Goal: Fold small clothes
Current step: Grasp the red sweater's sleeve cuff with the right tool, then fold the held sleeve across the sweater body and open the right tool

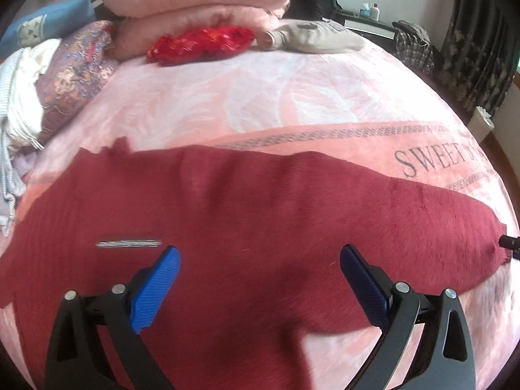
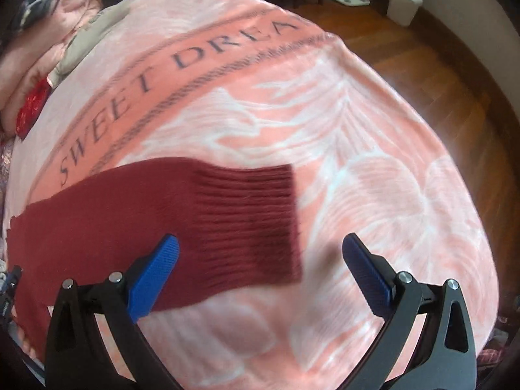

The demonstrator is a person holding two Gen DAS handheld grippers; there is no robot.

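Note:
A dark red knitted garment (image 1: pixel 247 214) lies spread flat on the pink "SWEET DREAM" blanket (image 1: pixel 260 97). My left gripper (image 1: pixel 260 256) is open and empty, hovering just above the middle of the garment. In the right wrist view the garment's ribbed end (image 2: pixel 253 214) lies flat on the blanket (image 2: pixel 373 195). My right gripper (image 2: pixel 260 247) is open and empty above that ribbed end, its left finger over the cloth and its right finger over bare blanket.
At the head of the bed lie stacked pink quilts (image 1: pixel 201 3), a bright red cloth (image 1: pixel 201 44), a folded beige garment (image 1: pixel 315 37) and patterned pillows (image 1: pixel 74 74). A wooden floor (image 2: pixel 438 58) and a white bin (image 2: pixel 404 3) lie beyond the bed's edge.

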